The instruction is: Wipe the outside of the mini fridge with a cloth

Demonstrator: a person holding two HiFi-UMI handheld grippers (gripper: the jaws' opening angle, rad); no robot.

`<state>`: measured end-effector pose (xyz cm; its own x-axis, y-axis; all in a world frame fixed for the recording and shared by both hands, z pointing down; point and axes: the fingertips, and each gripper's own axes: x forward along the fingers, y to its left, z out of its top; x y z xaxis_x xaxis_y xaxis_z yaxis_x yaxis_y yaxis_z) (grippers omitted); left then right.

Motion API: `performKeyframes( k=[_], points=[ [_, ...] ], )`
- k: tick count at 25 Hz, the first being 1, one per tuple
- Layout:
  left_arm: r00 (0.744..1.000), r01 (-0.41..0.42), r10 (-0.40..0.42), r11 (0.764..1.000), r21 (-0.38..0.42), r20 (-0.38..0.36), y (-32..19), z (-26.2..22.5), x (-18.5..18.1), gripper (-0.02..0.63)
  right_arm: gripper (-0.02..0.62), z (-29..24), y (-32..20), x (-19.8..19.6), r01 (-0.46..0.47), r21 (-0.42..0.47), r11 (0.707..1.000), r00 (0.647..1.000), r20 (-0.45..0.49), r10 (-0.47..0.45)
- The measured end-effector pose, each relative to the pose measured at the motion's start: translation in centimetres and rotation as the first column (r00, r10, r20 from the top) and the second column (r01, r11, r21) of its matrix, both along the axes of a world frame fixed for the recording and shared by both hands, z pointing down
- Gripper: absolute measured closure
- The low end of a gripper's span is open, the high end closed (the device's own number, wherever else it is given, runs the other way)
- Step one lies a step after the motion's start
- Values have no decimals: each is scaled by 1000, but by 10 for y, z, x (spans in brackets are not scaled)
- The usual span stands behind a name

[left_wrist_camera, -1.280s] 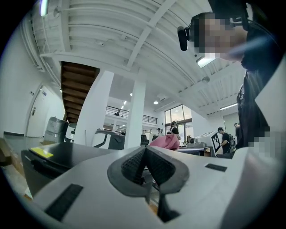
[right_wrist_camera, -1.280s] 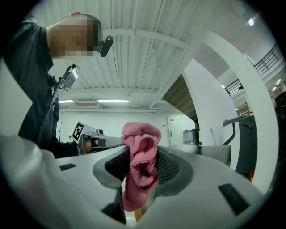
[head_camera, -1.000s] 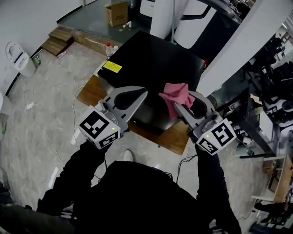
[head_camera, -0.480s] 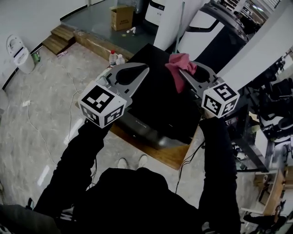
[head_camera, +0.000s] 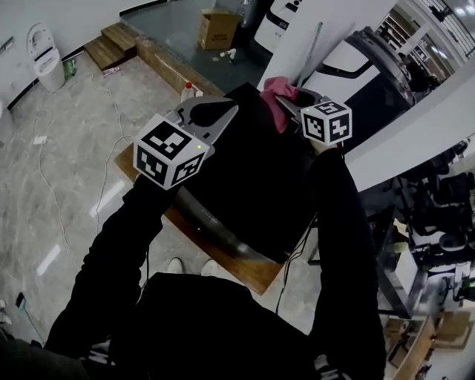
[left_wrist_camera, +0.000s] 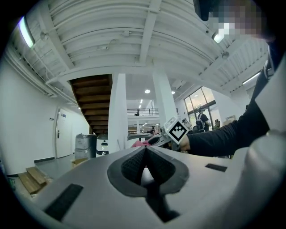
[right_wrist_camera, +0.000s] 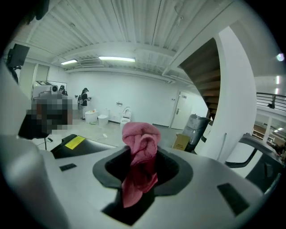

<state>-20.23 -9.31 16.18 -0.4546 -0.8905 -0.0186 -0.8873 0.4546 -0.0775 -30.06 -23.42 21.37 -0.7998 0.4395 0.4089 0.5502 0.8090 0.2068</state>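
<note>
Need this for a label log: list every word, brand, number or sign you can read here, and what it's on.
Nothing here is legible.
The yellow label on the mini fridge: print too small to read.
The dark badge on the white appliance: too blurred to read.
The cubes on the left hand-held gripper and right hand-held gripper: square markers only, no letters.

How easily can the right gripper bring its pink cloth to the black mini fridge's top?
Probably easily: the right gripper, shut on the pink cloth, hangs over the mini fridge, whose top looks bare; the left gripper is off to the side.
</note>
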Motion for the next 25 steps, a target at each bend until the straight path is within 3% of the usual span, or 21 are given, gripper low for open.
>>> performKeyframes(
  k=[6,13,19,25],
  points=[
    [999,44,-45,998,-37,-26,-10,17,-20,600,454,47,-6,-53,29,50,998,994,-105,-23],
    [994,95,-97,994,-46,-54,-6,26,-36,600,472,78,-16,-85,36,129,991,981,-193,-11],
    [991,116,-119,992,-51,-64,1,31,-39,600,480,97,-14,-88,46,154,987,964,-266,-3],
    [988,129,-133,990,-50,-76,21,36,-33,600,485,99,4,-75,74,183,980,960,-280,-21]
  ],
)
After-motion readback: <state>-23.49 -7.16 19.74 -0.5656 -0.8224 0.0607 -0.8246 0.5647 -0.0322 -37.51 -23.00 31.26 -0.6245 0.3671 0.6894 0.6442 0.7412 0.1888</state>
